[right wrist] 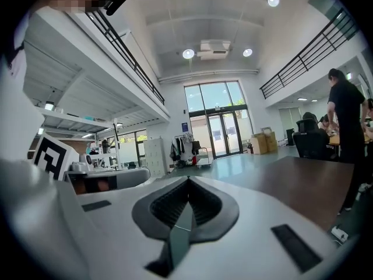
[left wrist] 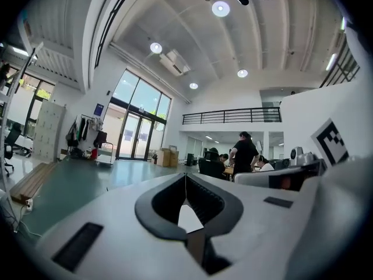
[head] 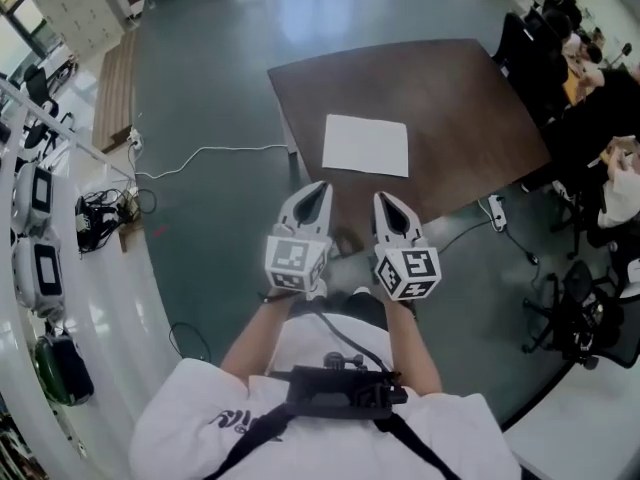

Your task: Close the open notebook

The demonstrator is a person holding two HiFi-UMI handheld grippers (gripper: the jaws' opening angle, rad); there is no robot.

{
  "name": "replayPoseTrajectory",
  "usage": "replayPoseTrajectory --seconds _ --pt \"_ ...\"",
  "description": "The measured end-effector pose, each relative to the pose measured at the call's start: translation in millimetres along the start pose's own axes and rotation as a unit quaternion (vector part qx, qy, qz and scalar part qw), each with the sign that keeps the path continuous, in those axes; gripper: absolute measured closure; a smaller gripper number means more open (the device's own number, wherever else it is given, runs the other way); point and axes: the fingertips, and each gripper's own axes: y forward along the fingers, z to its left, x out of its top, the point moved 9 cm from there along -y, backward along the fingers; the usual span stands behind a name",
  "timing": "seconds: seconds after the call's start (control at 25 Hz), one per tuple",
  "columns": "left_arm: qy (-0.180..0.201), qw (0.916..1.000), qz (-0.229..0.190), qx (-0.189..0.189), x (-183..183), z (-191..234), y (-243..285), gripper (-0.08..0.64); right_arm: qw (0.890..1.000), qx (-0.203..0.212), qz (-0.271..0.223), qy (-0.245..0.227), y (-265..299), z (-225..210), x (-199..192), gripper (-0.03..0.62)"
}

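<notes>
On the dark brown table (head: 455, 118), in its nearer half, we find the notebook (head: 366, 145) lying flat and open, its white pages facing up as one pale rectangle. No cover or fold line can be made out from this far off. We note that the left gripper (head: 320, 186) and the right gripper (head: 384, 198) are held side by side in front of the person, at or just short of the table's near edge (we cannot tell which). Both are apart from the notebook and point roughly toward it, and neither touches the pages. In the left gripper view the jaws stand pressed together at their tips with nothing between them, only the room beyond. In the right gripper view the jaws are likewise pressed together and empty, with the table top showing off to the right. We judge the task as not yet begun in any material sense: the notebook is fully open, no page or cover is lifted, and no tool is in contact with it. What remains, in our assessment, is the whole working part: bringing the grippers over the pages, raising an edge of one half, folding it across onto the other half, and leaving it flat. We flag one concern. A thin cover lying flush on a smooth top may be hard to catch with closed tips, and the notebook could slide rather than fold unless the other gripper steadies it.
</notes>
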Motion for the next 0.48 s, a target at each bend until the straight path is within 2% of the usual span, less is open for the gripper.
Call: replayPoseTrajectory --seconds 0.24,0.48 --pt "-0.011 0.9996 0.027 0.003 -15.6 12.7 49.1 0.554 1.000 -0.006 0.008 0.010 33.1 -36.9 2.2 0.589" --pt "-0.016 0.9976 0.057 0.036 -27.2 25.6 100.8 0.554 1.000 0.010 0.020 0.016 70.9 -79.1 3.1 0.589"
